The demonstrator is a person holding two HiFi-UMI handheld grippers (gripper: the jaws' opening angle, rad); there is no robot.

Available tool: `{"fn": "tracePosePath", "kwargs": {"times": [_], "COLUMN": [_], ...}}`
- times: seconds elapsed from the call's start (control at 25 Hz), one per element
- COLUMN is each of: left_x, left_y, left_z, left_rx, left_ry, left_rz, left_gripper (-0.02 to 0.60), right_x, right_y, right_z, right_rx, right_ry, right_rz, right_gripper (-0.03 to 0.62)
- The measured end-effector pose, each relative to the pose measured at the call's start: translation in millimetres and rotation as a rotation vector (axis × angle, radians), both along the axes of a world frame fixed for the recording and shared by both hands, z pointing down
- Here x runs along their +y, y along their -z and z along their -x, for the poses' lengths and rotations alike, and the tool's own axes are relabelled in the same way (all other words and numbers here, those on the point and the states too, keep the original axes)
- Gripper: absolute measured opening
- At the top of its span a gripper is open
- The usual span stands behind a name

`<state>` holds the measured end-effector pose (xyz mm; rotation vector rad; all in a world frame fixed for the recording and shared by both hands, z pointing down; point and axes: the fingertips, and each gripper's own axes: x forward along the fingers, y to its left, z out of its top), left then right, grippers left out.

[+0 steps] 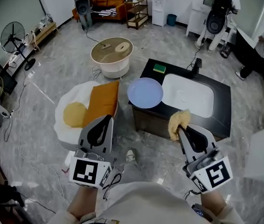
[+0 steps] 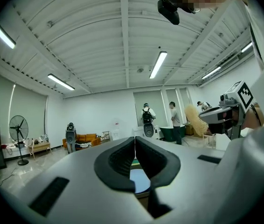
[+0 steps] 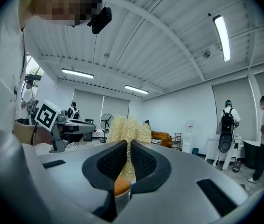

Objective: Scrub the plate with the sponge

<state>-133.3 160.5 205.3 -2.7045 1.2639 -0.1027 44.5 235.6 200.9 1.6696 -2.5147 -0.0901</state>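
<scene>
**Head view.** We look steeply down on a black surface (image 1: 220, 120) with a white sink (image 1: 188, 96) set into it. The plate (image 1: 145, 92), pale blue and bare, lies flat on the surface just to the left of the sink. A green pad (image 1: 159, 68) rests behind the sink's left end. We see no dishes in the sink and cannot tell whether it holds water. The left gripper (image 1: 107, 119) and the right gripper (image 1: 180, 129) are both held level, short of the sink's near side. The sponge (image 1: 178, 121), a yellowish fibrous wad, juts from the right gripper toward the sink. We judge that it is carried out front so that it can meet the plate directly. Scrubbing has not yet begun.

**Left gripper view.** The fingers (image 2: 115, 160) are pressed together with nothing between them. We judge that this free gripper is meant to steady the plate, which would require it to open.

**Right gripper view.** The fingers (image 3: 146, 160) are clamped on the sponge's base. Its bushy bulk stands free beyond the tips, so the working face stays exposed.
</scene>
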Motion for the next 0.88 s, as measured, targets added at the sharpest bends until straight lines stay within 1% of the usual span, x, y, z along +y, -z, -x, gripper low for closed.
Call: {"fn": "tracePosePath", "kwargs": {"times": [0.12, 0.24, 0.36, 0.48, 0.72, 0.88], "left_x": [-52.4, -103.3, -145.6, -185.3, -245.8, -266.4], "left_y": [-10.2, -26.2, -45.5, -66.6, -124.7, -166.2], "left_z": [1.9, 1.9, -0.1, 0.5, -4.1, -14.8], "left_rx": [-0.020, -0.035, -0.044, -0.074, -0.120, -0.195], "left_ry": [-0.019, -0.052, -0.104, -0.122, -0.151, -0.190], "left_rz": [0.037, 0.100, 0.151, 0.194, 0.339, 0.414], "left_gripper": [0.021, 0.021, 0.021, 0.022, 0.023, 0.023], "right_x": [-51.5, -106.5, -159.3, -206.5, -272.4, -296.6], "right_y": [-6.9, -15.8, -31.9, -50.6, -97.1, -138.0], "right_z": [9.6, 15.6, 24.3, 31.3, 34.7, 38.7], "right_rx": [0.005, -0.010, -0.003, 0.005, 0.008, 0.012], "right_ry": [-0.004, -0.020, -0.019, -0.027, -0.055, -0.062], "right_rz": [0.037, 0.072, 0.105, 0.146, 0.256, 0.372], "right_gripper": [0.046, 0.045, 0.046, 0.045, 0.045, 0.045]}}
